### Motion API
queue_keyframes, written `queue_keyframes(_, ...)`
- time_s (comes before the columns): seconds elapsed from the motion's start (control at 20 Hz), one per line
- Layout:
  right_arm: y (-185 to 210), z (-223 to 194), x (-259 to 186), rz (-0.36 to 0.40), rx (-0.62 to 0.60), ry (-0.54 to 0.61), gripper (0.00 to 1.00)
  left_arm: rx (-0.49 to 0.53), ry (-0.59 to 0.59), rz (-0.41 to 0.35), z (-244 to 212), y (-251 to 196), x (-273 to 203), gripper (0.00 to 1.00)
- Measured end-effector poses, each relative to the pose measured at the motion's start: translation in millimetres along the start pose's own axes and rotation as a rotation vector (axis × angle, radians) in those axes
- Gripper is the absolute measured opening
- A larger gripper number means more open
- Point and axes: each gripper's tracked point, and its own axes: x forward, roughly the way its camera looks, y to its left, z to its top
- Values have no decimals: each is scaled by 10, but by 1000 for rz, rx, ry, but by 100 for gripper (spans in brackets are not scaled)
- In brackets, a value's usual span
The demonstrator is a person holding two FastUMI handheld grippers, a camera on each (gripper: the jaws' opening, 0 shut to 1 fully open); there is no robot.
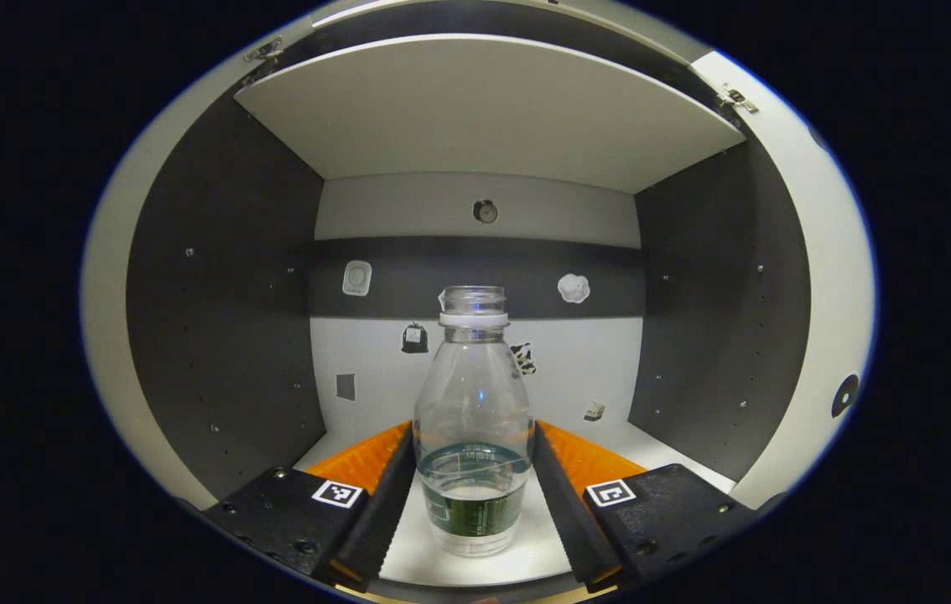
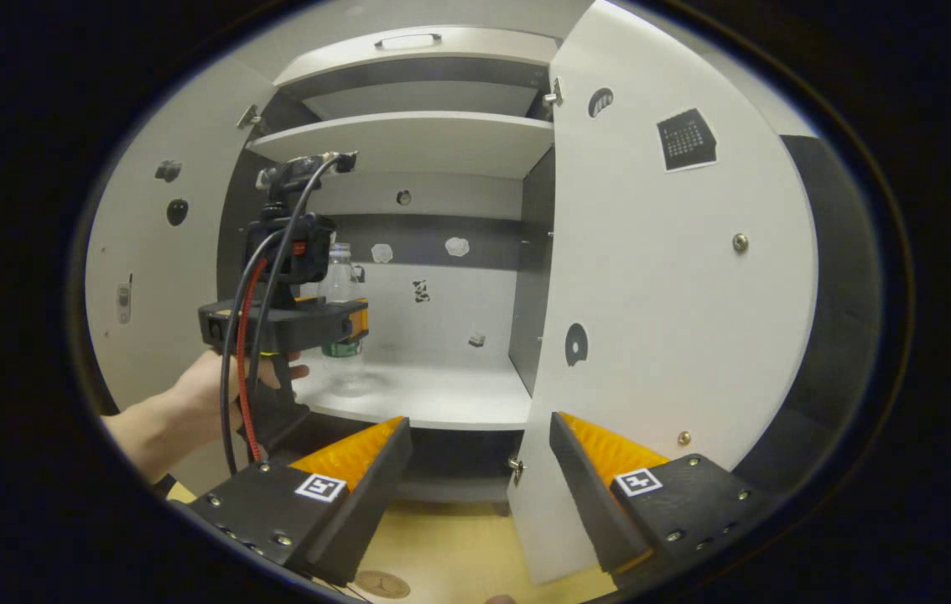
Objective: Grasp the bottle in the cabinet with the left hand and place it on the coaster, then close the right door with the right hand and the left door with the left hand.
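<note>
Left gripper view: the clear plastic bottle with a dark green label (image 1: 473,419) is seen standing on the cabinet's white lower shelf (image 1: 475,562), between the left gripper (image 1: 473,495) jaws, which look closed against its sides, so the grasp seems about made. Label print can't be read.

Right gripper view: the right gripper (image 2: 480,470) jaws are held wide open and empty. The white right door (image 2: 660,335) and white left door (image 2: 148,277) are open, and a round coaster (image 2: 381,583) waits on the near wooden worktop (image 2: 442,545). Placing and both closings are left.

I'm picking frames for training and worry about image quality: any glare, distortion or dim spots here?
Left gripper view: the bottle is sharp between the left gripper fingers, with faint reflections on its clear wall; the shelf edge bows from the fisheye. Right gripper view: the open right door curves strongly, and the cabinet interior is evenly lit, dimmer toward the edges.
</note>
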Motion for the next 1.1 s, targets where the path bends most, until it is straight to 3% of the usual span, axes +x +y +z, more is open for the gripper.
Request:
queue_keyframes(0.3,-30,-11,-186,34,12,-14,100,-14,-9,-1,123,-65,-497,82)
queue_keyframes(0.6,-177,-187,-402,52,25,5,100,10,5,-5,-100,-215,-1183,82)
queue_keyframes(0.8,-313,-389,-584,44,36,44,100,6,11,5,-429,-318,-1647,82)
queue_keyframes(1.1,-495,-660,-827,24,39,103,100,10,92,5,-1390,-548,-2246,82)
